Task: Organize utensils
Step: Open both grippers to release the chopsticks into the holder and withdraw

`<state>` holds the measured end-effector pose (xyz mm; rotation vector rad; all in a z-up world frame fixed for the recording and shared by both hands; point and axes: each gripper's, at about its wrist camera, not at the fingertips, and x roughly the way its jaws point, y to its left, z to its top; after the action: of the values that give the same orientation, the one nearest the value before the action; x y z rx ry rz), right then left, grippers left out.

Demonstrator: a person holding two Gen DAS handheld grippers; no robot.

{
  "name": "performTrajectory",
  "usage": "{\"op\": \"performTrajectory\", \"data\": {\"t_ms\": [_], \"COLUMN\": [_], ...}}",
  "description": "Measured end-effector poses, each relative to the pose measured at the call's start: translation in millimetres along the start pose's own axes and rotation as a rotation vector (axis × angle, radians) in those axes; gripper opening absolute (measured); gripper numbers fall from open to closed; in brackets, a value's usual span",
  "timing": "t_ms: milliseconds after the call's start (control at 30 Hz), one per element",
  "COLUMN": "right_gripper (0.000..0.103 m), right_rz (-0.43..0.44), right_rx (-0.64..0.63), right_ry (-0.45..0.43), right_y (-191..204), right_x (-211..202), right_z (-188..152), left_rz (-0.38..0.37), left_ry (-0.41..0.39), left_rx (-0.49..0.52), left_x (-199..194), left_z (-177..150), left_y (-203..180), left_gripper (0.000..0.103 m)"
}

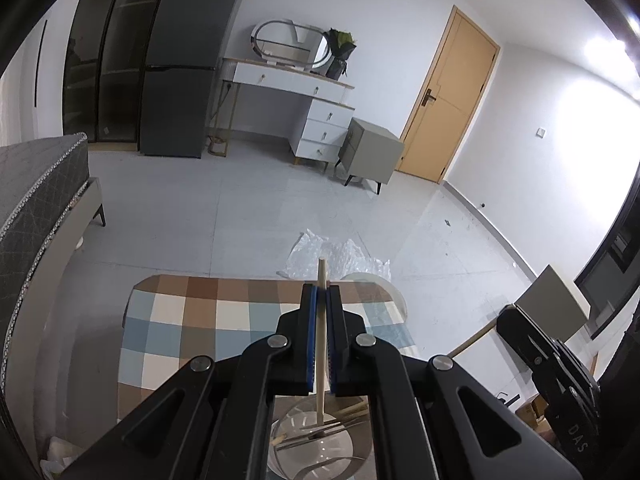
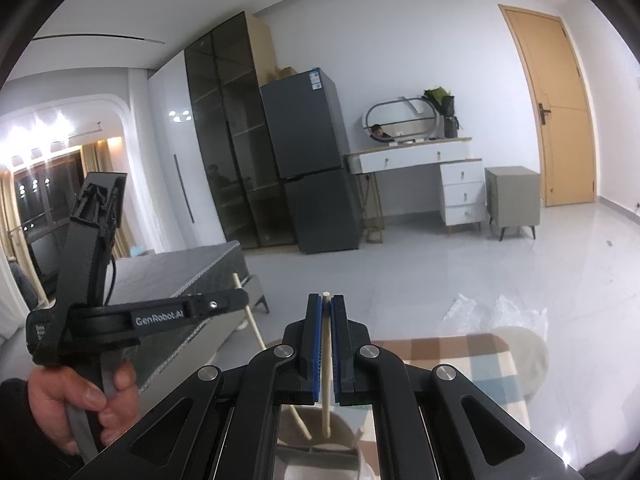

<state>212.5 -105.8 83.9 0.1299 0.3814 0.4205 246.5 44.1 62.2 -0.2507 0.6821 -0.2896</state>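
Note:
My left gripper is shut on a pale wooden chopstick held upright over a clear glass bowl that holds metal forks and more chopsticks. My right gripper is shut on another wooden chopstick, its lower end inside a beige cup with another chopstick leaning in it. In the right wrist view the left gripper shows at left, held by a hand, with its chopstick slanting down.
Both containers stand on a table with a checked cloth. Crumpled plastic wrap and a round white stool lie beyond it. A grey bed is at the left; fridge, dresser and door stand far back.

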Motion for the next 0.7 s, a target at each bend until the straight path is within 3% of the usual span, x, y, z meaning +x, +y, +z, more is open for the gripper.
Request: {"op": "performTrajectory", "data": {"t_ms": [433,533,633,667,700], "right_gripper": [0.004,0.007,0.008,0.013,0.020], "right_rz": [-0.006,-0.006,-0.012,-0.016,-0.024], "right_rx": [0.022,0.041,0.060,0.065,0.073], "right_ry": [0.088,0.104,0.106,0.105,0.106], "right_y": [-6,-9,-13,-15,-17], "right_x": [17,16,10,8,5], "right_z": [-22,-25,-27,-27,-28], "left_rz": [0.000,0.010,0.038,0.040,0.035], "left_ry": [0.083,0.129,0.152,0.142,0.126], "left_rx": [-0.017,-0.026,-0.048,-0.064,-0.072], "left_x": [11,11,11,6,0], "left_z": [-10,-8,-8,-9,-9], "left_y": [0,-2,1,2,3], "left_gripper": [0.000,0.006,0.043,0.056,0.062]}}
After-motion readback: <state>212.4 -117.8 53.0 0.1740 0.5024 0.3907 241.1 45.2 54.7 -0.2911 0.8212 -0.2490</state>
